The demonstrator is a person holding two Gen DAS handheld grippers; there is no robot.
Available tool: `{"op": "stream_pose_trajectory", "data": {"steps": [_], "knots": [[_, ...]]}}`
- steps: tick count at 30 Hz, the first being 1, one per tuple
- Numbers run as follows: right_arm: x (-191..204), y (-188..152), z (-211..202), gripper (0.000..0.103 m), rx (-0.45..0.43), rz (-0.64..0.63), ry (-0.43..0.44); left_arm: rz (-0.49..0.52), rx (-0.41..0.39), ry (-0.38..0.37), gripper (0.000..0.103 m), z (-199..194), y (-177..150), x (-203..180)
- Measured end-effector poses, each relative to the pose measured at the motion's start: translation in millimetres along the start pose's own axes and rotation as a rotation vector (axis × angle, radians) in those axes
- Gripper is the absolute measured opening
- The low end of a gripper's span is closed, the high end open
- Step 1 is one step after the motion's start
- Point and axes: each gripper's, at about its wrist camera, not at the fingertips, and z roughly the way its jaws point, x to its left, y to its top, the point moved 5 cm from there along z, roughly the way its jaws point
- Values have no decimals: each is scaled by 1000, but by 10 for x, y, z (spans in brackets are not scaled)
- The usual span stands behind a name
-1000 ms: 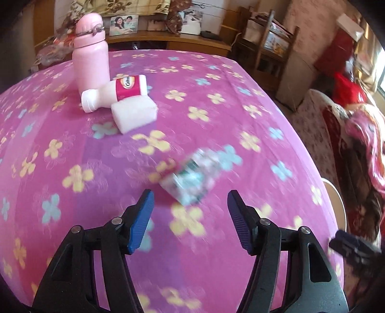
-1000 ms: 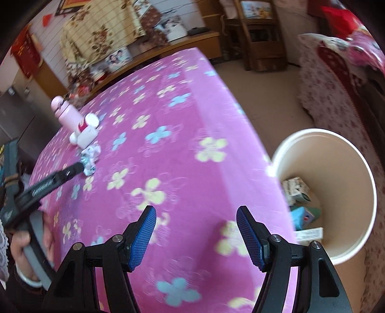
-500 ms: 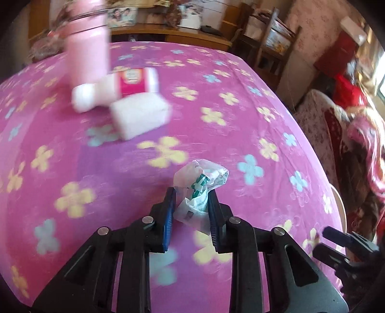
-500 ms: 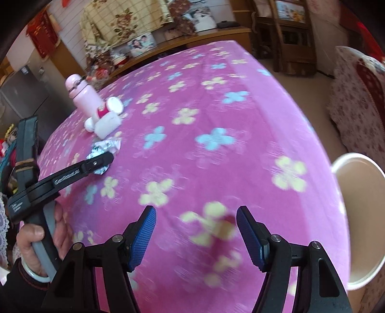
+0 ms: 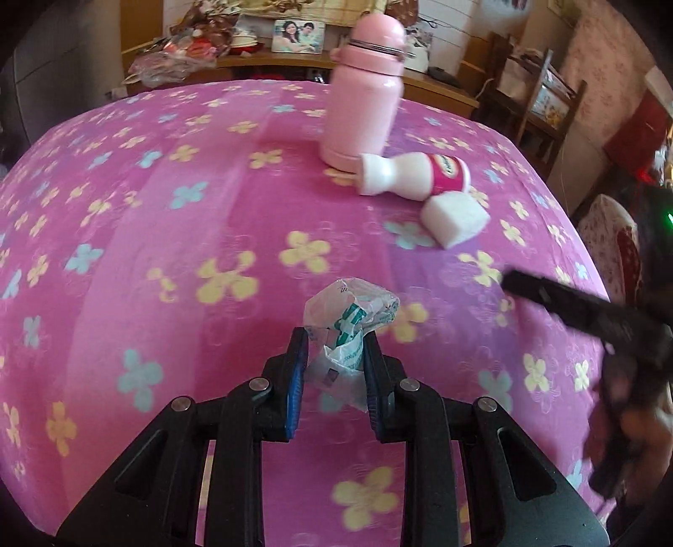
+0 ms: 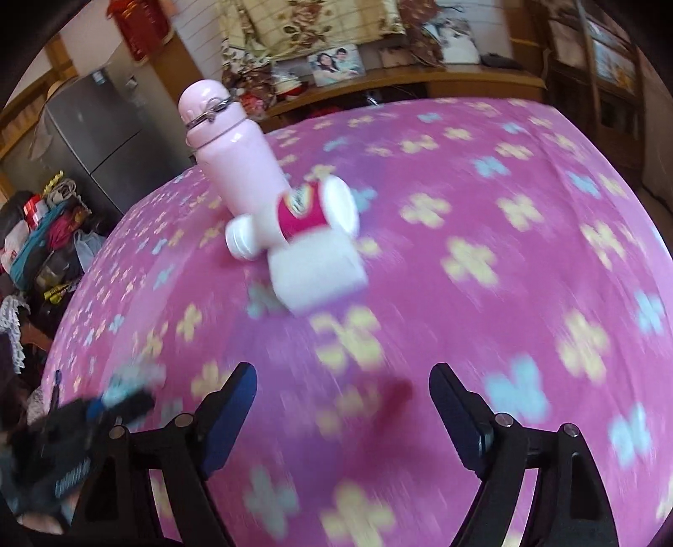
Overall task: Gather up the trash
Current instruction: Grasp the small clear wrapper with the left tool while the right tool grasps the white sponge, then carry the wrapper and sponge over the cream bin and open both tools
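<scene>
My left gripper [image 5: 334, 343] is shut on a crumpled clear plastic wrapper with green print [image 5: 349, 319], held just above the pink flowered tablecloth [image 5: 168, 252]. A small white yogurt bottle with a red label [image 5: 414, 176] lies on its side beside a white foam block [image 5: 456, 216]. In the right wrist view the same bottle [image 6: 294, 214] and block [image 6: 317, 269] lie ahead of my right gripper [image 6: 343, 378], which is open and empty above the cloth. The left gripper shows blurred at the lower left of that view [image 6: 84, 425].
A tall pink flask [image 5: 366, 84] stands behind the yogurt bottle, also in the right wrist view [image 6: 231, 147]. My right gripper's body [image 5: 589, 315] crosses the right of the left wrist view. A wooden shelf with a photo frame [image 5: 298, 35] runs behind the table; chairs stand right.
My left gripper closed on the wrapper and lifted it, turning left. My right gripper swung left from the white bin toward the bottle and foam block; the bin has left its view.
</scene>
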Motion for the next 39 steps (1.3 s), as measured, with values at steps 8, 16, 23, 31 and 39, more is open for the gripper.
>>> {"op": "stream_pose_trajectory", "data": {"steps": [8,16,23,31,39], "knots": [[197,437,573,77,34,-103,-83,-25,-8,-19,23,21,53,134],[112,170,28,47,-11,-73,-24,2,1,-58,23,-5,-56,-157],[-239,-417,-701,48,1,-22,-38,71,10,-132,23,-162,-316,-753],[-940,-1113,-1527,49,-17,77,-125,181,46,-230,23,-291,-671,-1615],[-1703,-1606,-2233,50,-55,193,-216,310,55,-295,23,-406,-900,-2487]]}}
